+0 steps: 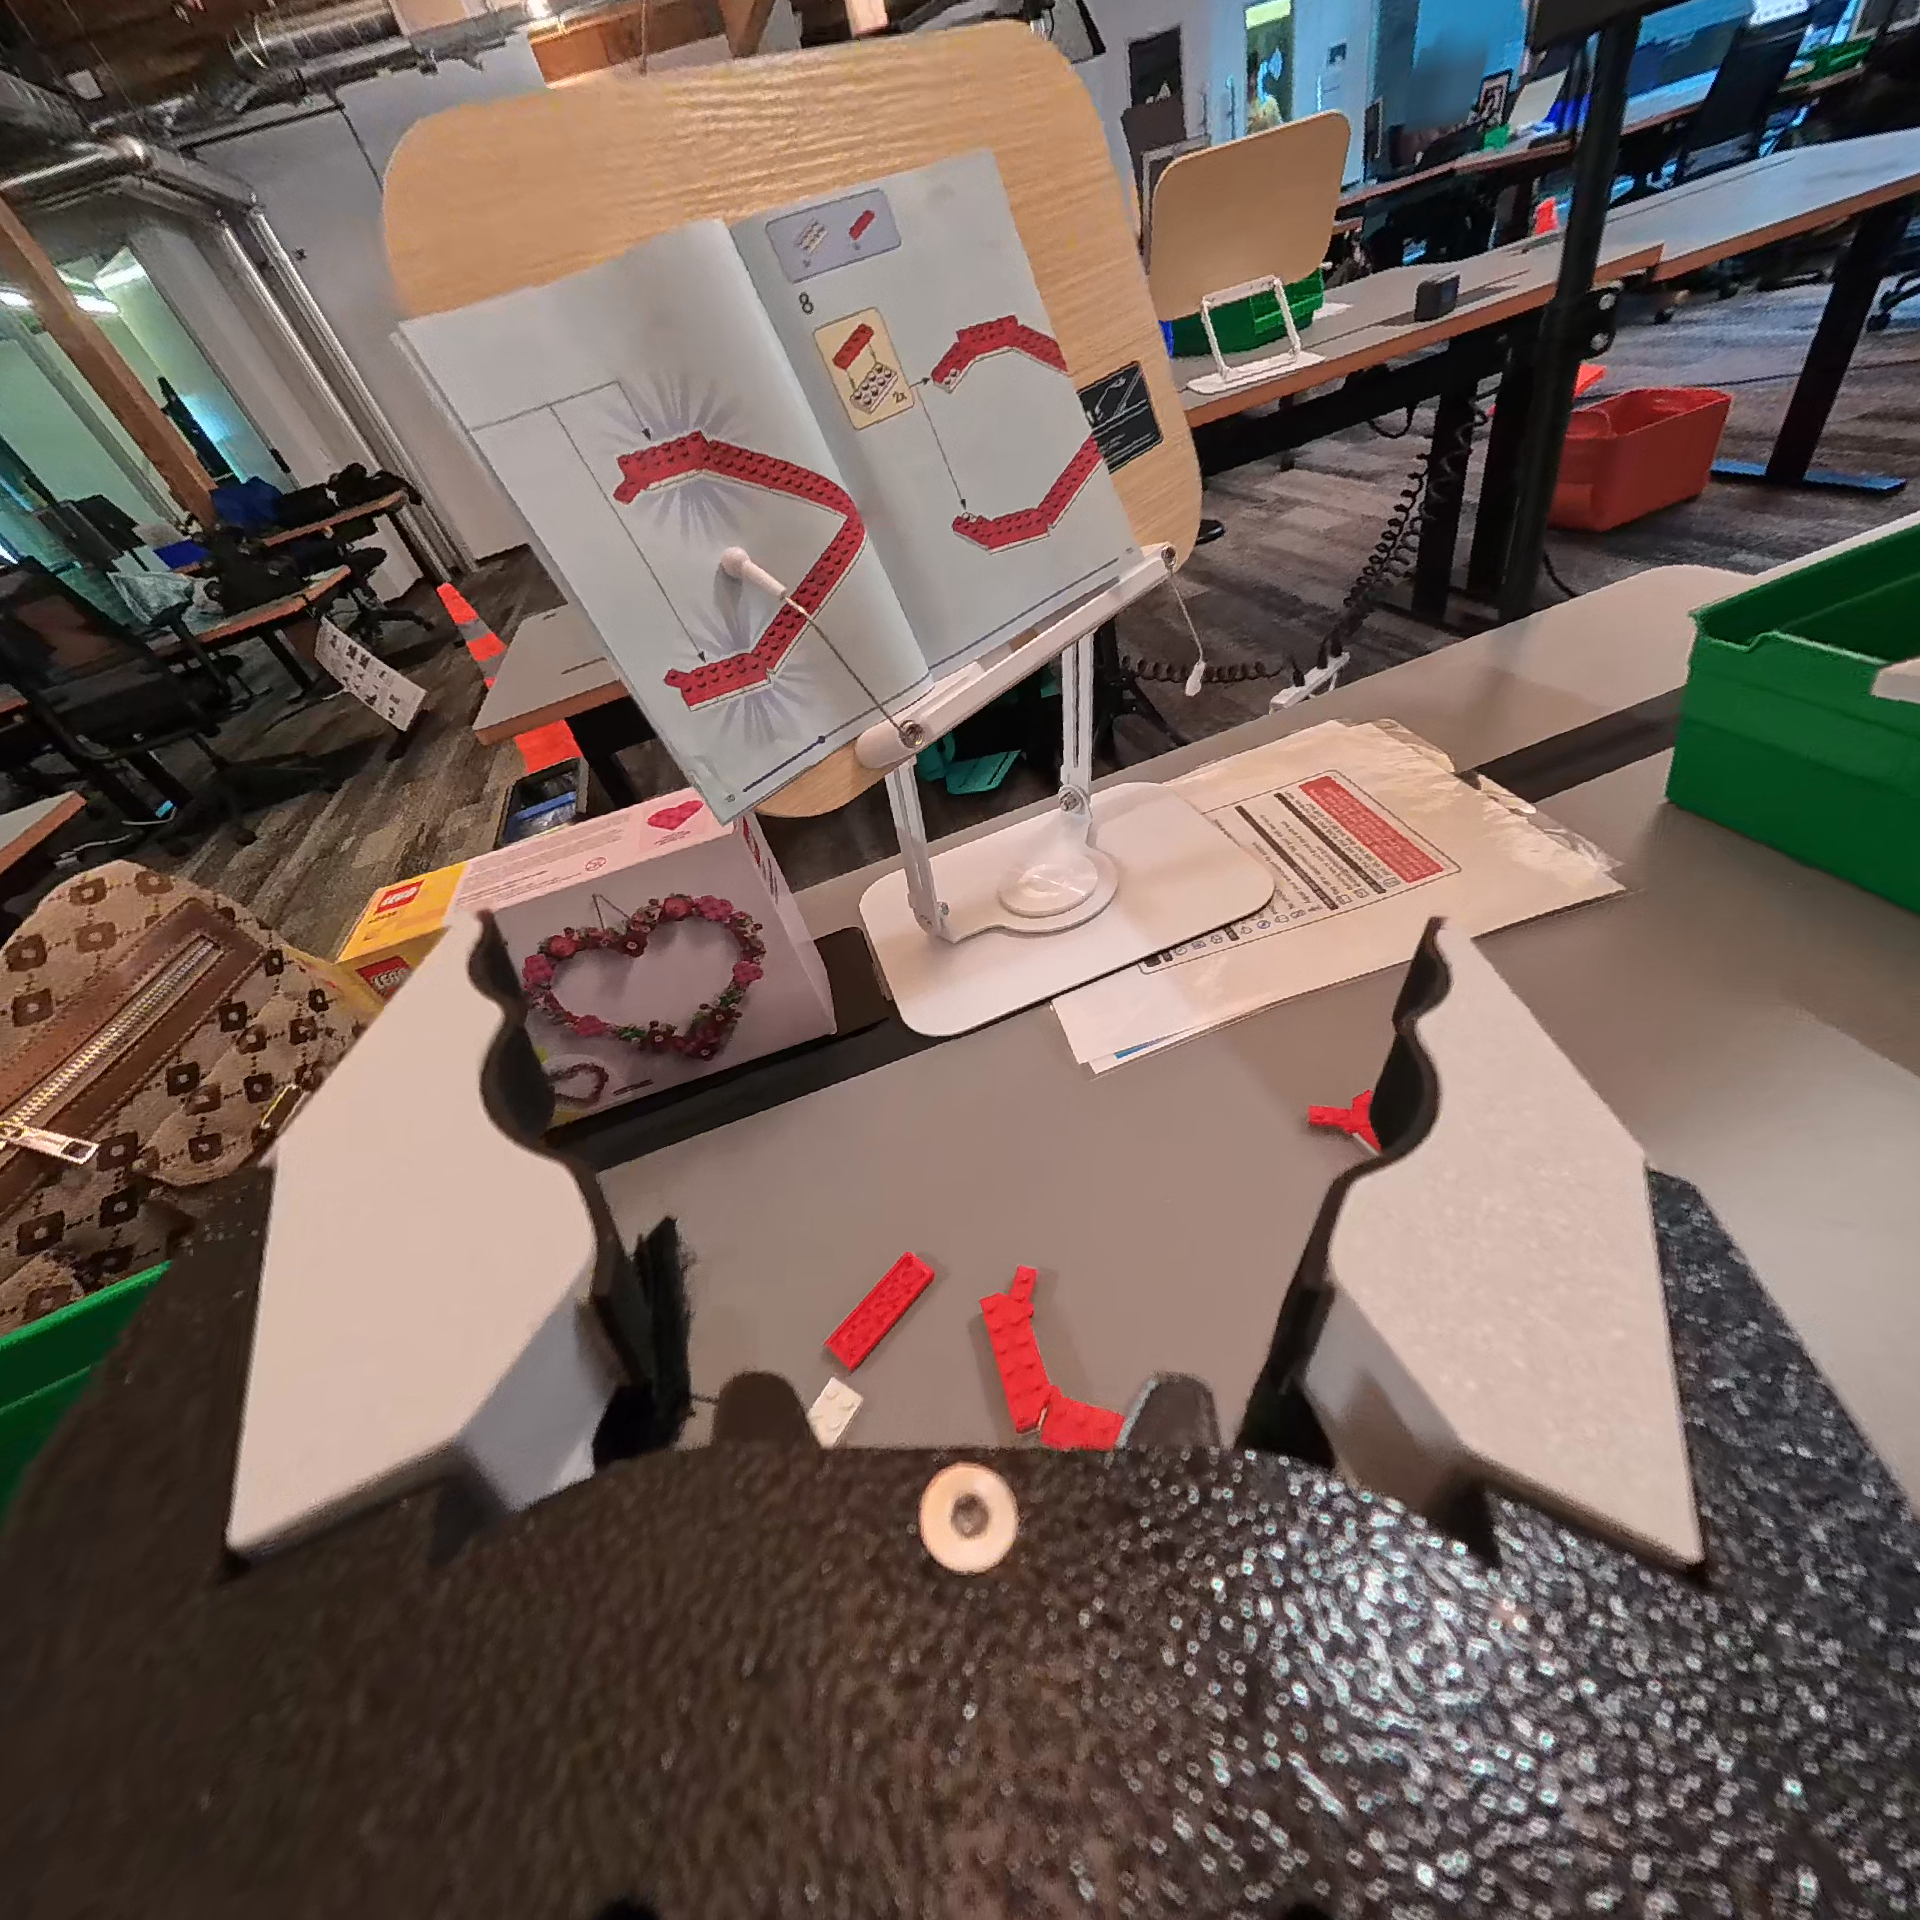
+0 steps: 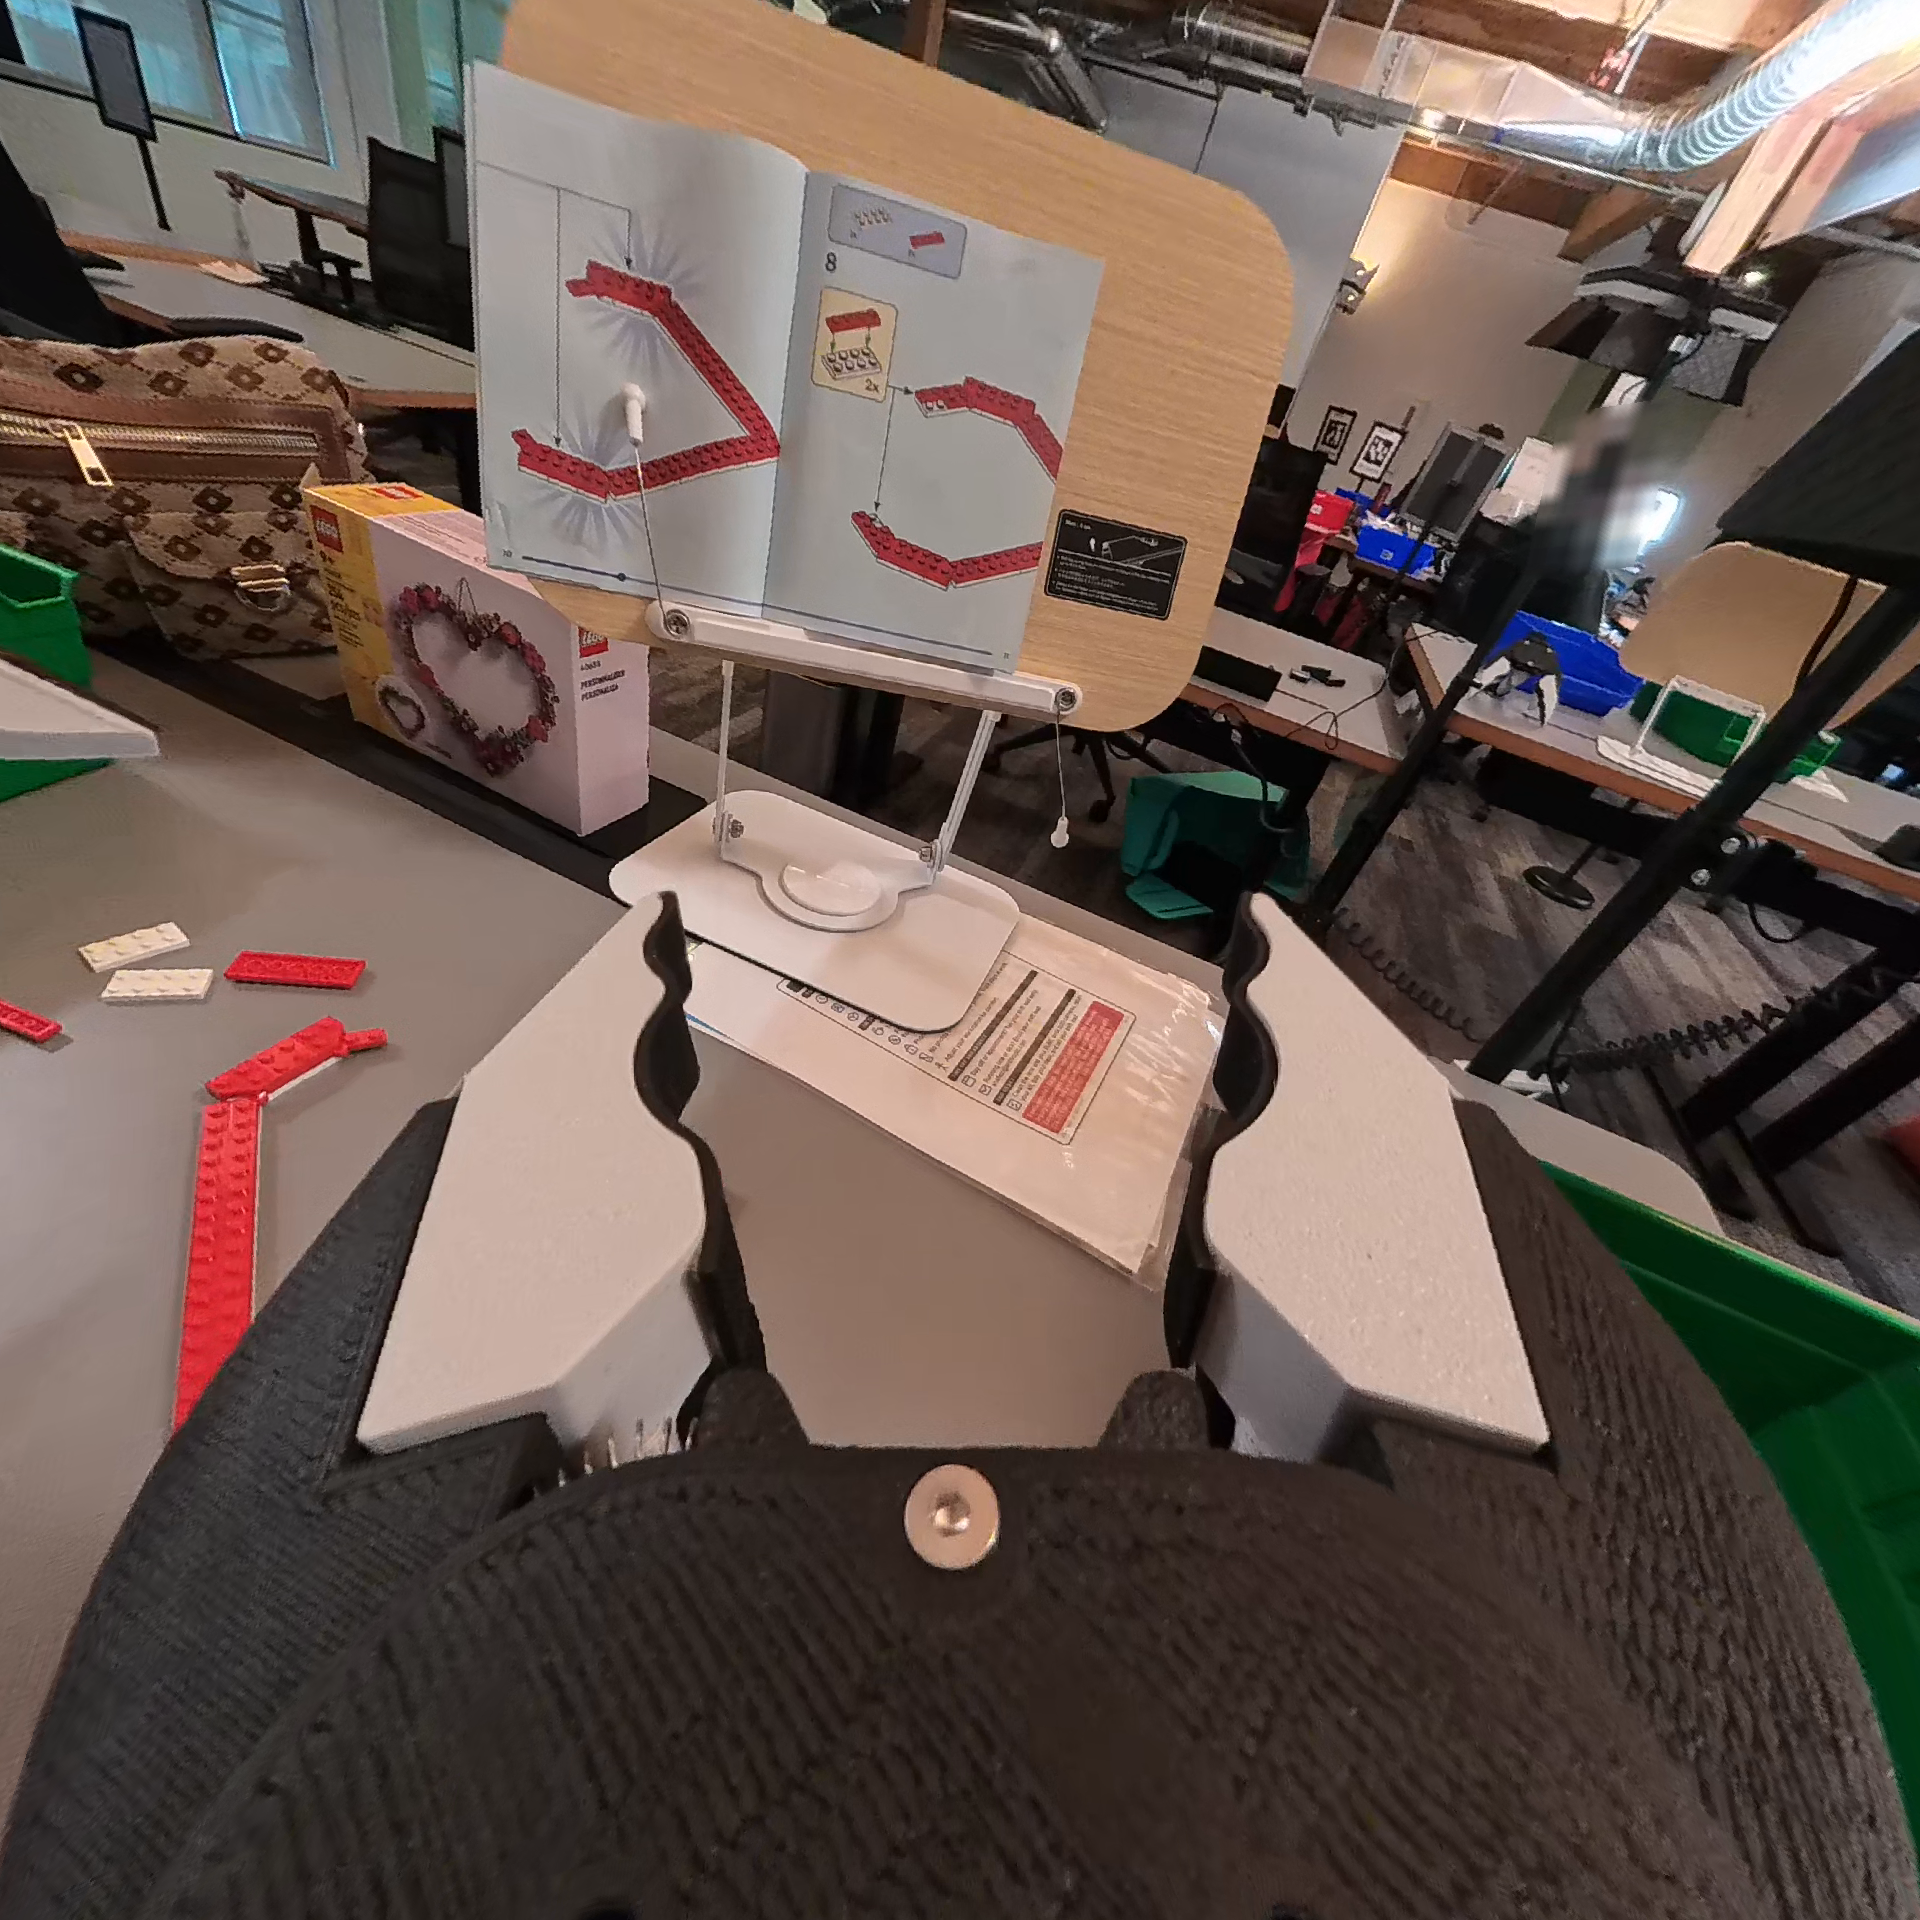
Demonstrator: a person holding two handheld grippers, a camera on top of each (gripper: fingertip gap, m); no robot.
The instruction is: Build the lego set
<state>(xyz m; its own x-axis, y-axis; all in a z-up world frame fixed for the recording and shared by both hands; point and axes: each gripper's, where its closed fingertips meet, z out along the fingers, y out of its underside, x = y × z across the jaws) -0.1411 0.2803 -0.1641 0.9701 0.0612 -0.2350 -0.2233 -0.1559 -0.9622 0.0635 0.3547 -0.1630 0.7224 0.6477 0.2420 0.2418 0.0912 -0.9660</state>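
Both the left gripper (image 1: 961, 1023) and right gripper (image 2: 956, 961) gape empty over the grey table (image 1: 987, 1174), where a bent red plate chain (image 2: 234, 1153) lies flat beside two white plates (image 2: 145, 961).

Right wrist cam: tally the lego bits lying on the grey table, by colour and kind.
White flat lego plates: 2
Red loose flat lego plates: 2 (one cut off by the picture's left edge)
Red joined, bent lego strip: 1
Total: 5
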